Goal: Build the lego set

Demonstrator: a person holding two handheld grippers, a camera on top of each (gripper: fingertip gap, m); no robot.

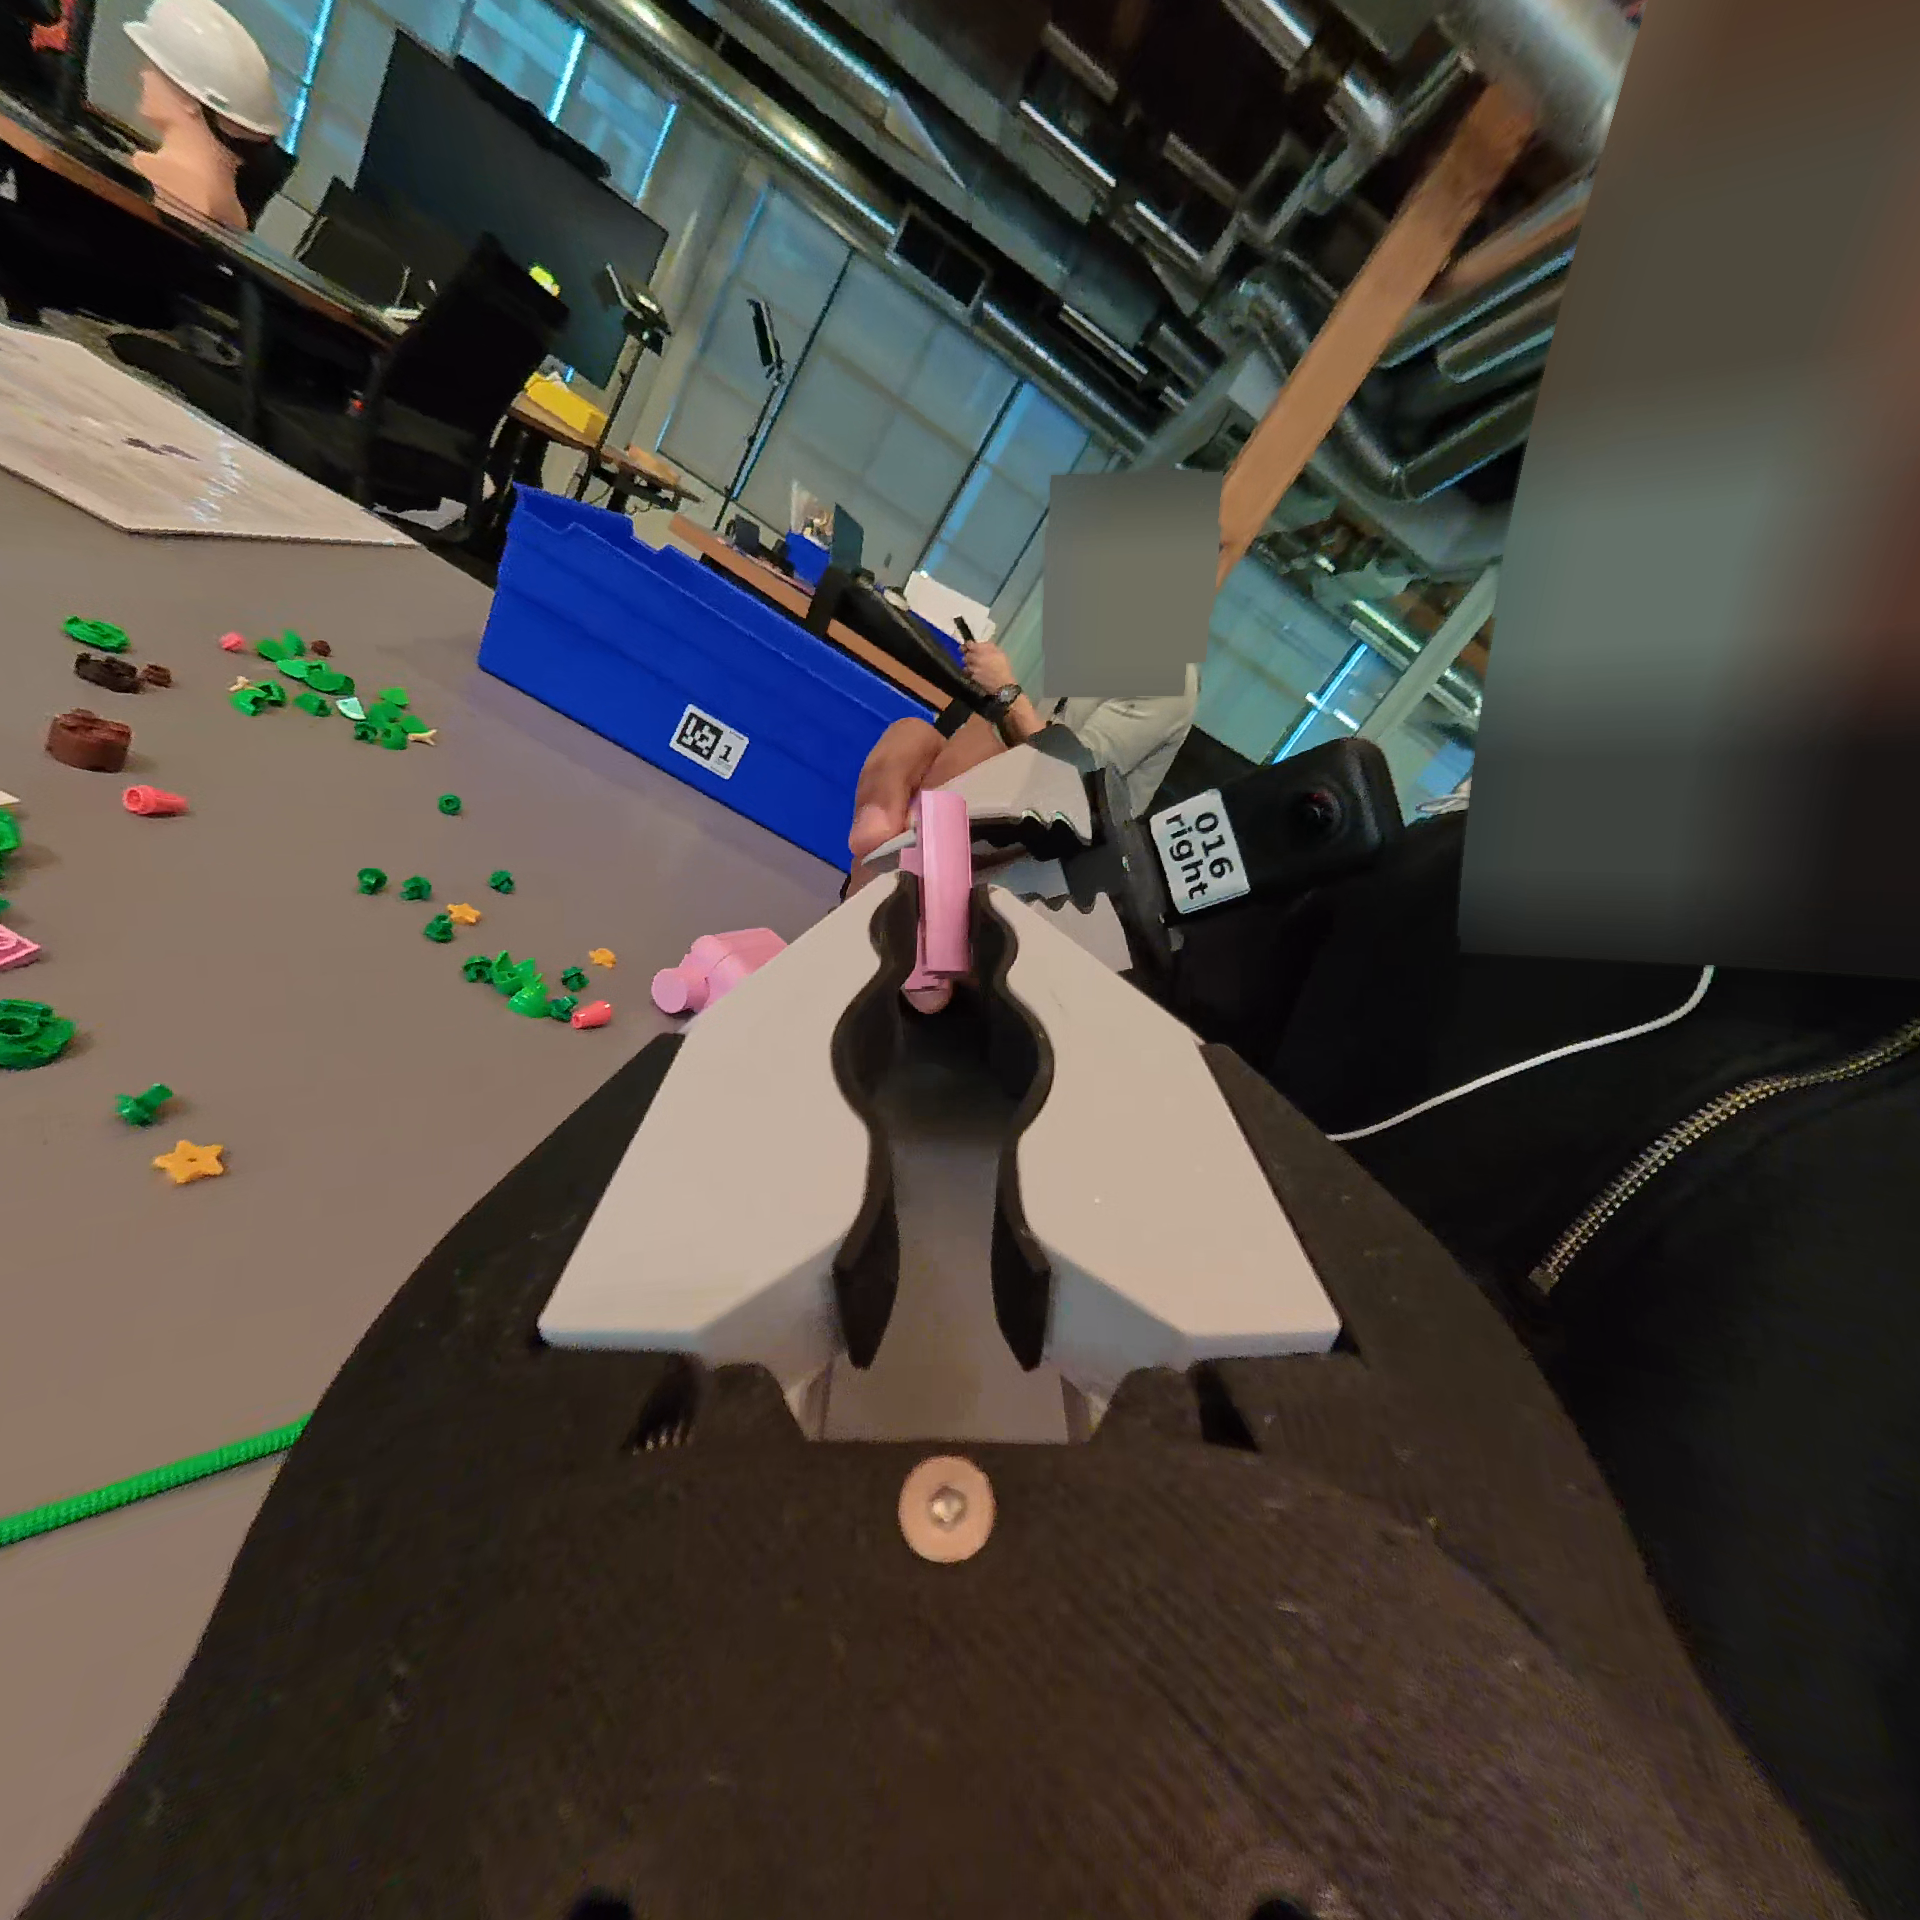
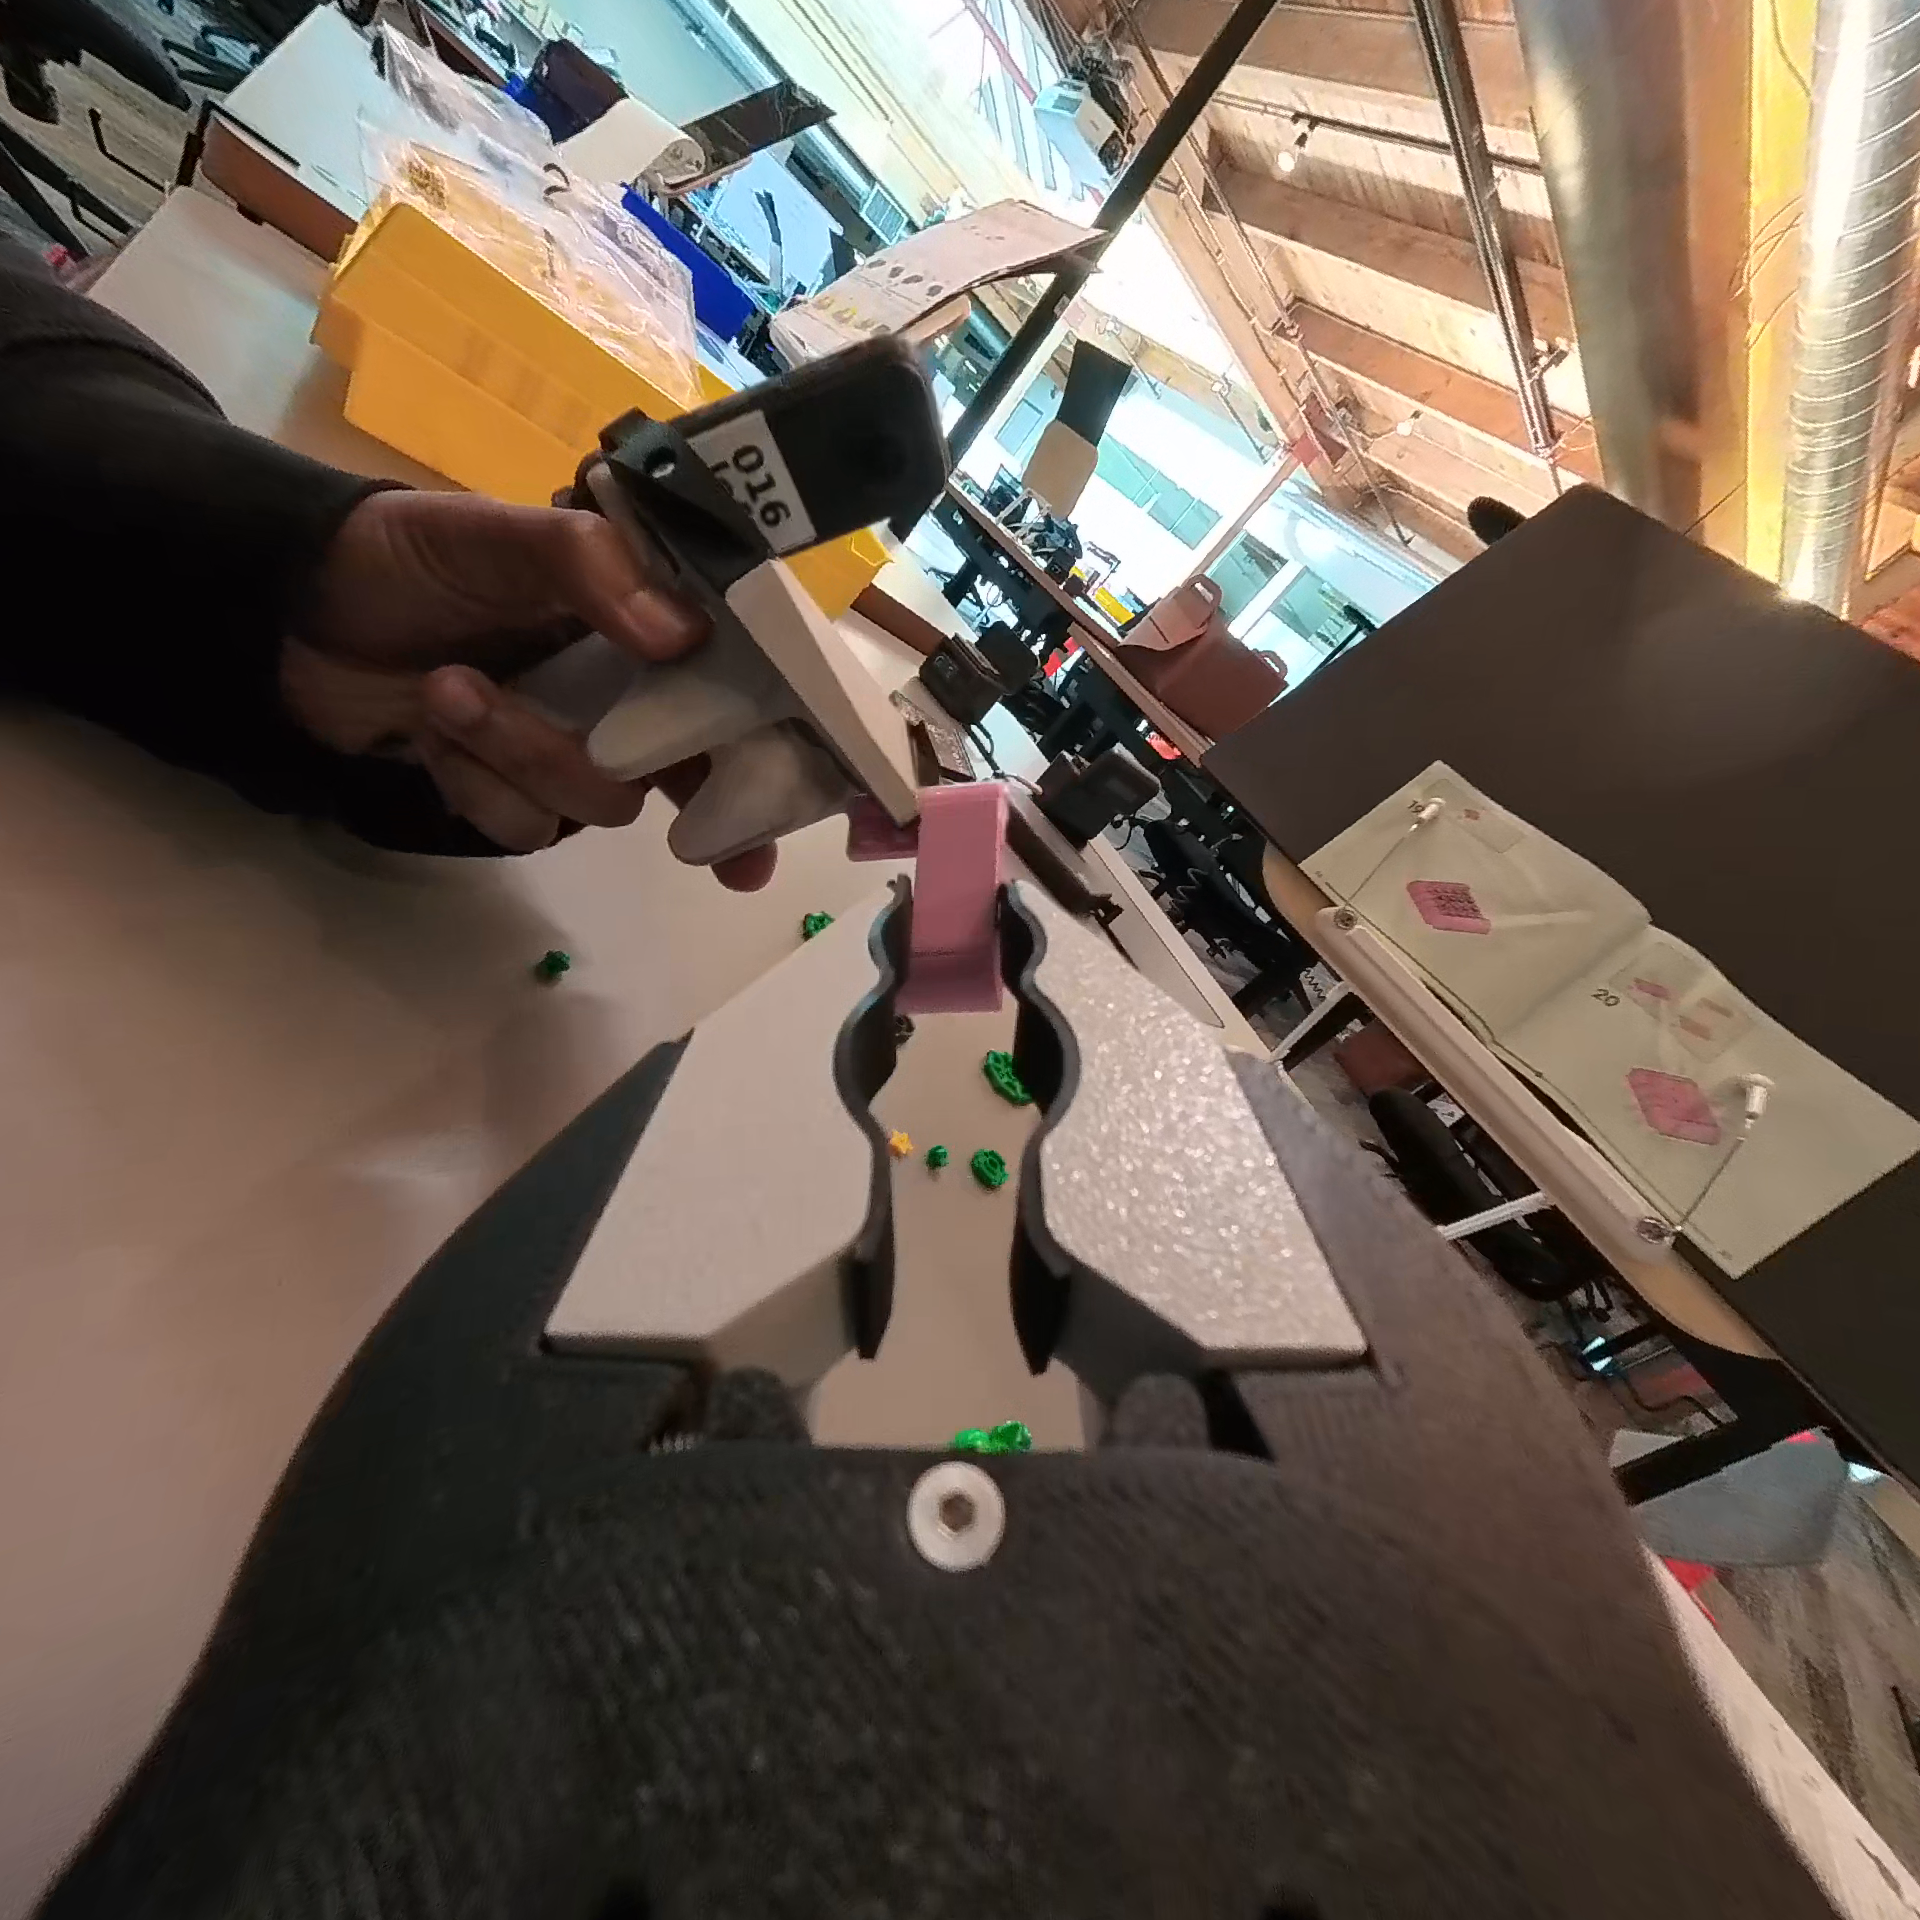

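We hold both tongs up off the bench (image 1: 312,1247), tips meeting in the air. The left tongs (image 1: 940,914) are closed on a pink piece (image 1: 943,883), which stands upright between their tips and sticks out beyond them. In the right wrist view the right tongs (image 2: 951,940) are likewise clamped on a pink piece (image 2: 961,894), gripped near its lower end, while the left tongs (image 2: 883,821) come in from the left and touch its top, where a second pink bit (image 2: 878,836) sits beside it. Whether both tongs pinch one joined assembly or two parts pressed together, we cannot tell. A hand (image 2: 488,644) wraps the left tool's grip. On the bench lie loose green bits (image 1: 312,675), yellow stars (image 1: 189,1161), brown parts (image 1: 88,740), a coral cone (image 1: 154,801) and a larger pink block (image 1: 717,966) just beside the left tongs. A blue bin (image 1: 665,665) stands farther back. An open booklet (image 2: 1538,997) rests on a black stand to the right.
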